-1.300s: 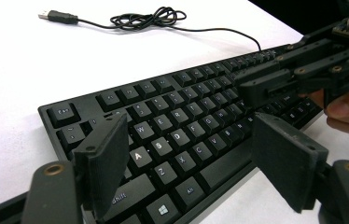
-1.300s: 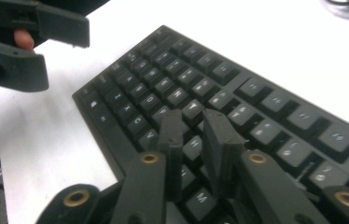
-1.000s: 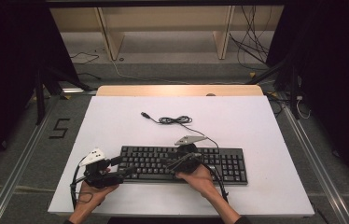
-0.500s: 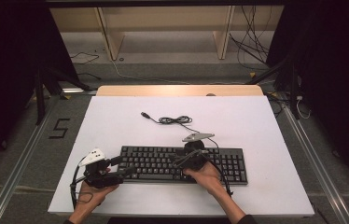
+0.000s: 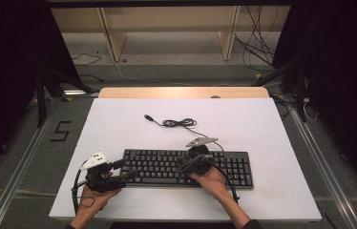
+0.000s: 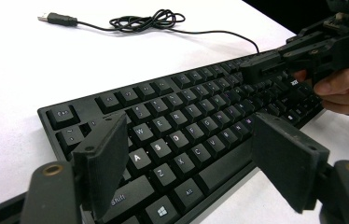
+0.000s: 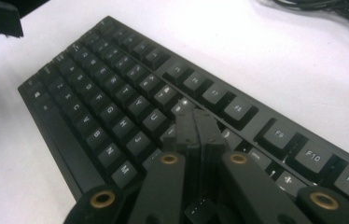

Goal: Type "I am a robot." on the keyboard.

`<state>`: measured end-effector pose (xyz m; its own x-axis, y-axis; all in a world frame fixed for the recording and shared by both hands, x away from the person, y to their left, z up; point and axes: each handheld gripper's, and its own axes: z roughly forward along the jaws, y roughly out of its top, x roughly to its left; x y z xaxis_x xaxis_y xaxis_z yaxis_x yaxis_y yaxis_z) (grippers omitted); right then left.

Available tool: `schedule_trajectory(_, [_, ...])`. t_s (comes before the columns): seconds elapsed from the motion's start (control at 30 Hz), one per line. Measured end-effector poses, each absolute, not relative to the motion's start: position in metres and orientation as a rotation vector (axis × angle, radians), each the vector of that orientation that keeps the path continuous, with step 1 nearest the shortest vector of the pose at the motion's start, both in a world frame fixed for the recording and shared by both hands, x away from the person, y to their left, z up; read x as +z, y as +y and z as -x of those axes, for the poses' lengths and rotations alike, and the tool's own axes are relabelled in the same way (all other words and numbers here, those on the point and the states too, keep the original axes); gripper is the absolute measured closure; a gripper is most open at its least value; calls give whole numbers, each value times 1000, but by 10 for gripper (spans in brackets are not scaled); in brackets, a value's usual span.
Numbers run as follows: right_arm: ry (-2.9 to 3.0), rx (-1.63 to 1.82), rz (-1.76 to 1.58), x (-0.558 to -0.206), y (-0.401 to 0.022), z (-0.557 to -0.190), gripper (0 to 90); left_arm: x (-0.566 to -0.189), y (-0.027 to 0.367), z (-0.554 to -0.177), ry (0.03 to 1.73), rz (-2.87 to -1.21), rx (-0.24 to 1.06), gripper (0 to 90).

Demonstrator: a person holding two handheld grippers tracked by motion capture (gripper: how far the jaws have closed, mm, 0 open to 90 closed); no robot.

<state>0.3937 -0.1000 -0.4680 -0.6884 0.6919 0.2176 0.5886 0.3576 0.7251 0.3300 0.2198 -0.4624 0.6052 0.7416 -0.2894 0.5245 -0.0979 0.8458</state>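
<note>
A black keyboard (image 5: 186, 167) lies across the near middle of the white table (image 5: 262, 129). My left gripper (image 5: 125, 170) is open at the keyboard's left end, and in the left gripper view its jaws (image 6: 191, 158) straddle the near-left keys without touching them. My right gripper (image 5: 182, 165) is shut with nothing between its jaws, its tips (image 7: 193, 116) low over the keys of the upper rows at mid-keyboard (image 7: 116, 102); I cannot tell whether they touch. The right gripper (image 6: 298, 56) also appears over the keyboard (image 6: 186, 126) in the left gripper view.
The keyboard's black cable (image 5: 179, 123) lies coiled behind it on the table, ending in a loose USB plug (image 5: 149, 117). The cable (image 6: 149, 21) and plug (image 6: 58, 18) lie beyond the keys. Wooden shelving (image 5: 167, 28) stands past the table's far edge.
My right gripper has shifted slightly to the right and away over the keyboard. The left gripper and the keyboard have stayed in place.
</note>
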Motion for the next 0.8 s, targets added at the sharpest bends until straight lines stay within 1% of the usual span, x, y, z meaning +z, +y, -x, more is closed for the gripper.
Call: schedule_trajectory(0.8, [2493, 1189, -1191, -479, -95, -394, 900, -463, 220, -330, 1038, -1764, 255, 271])
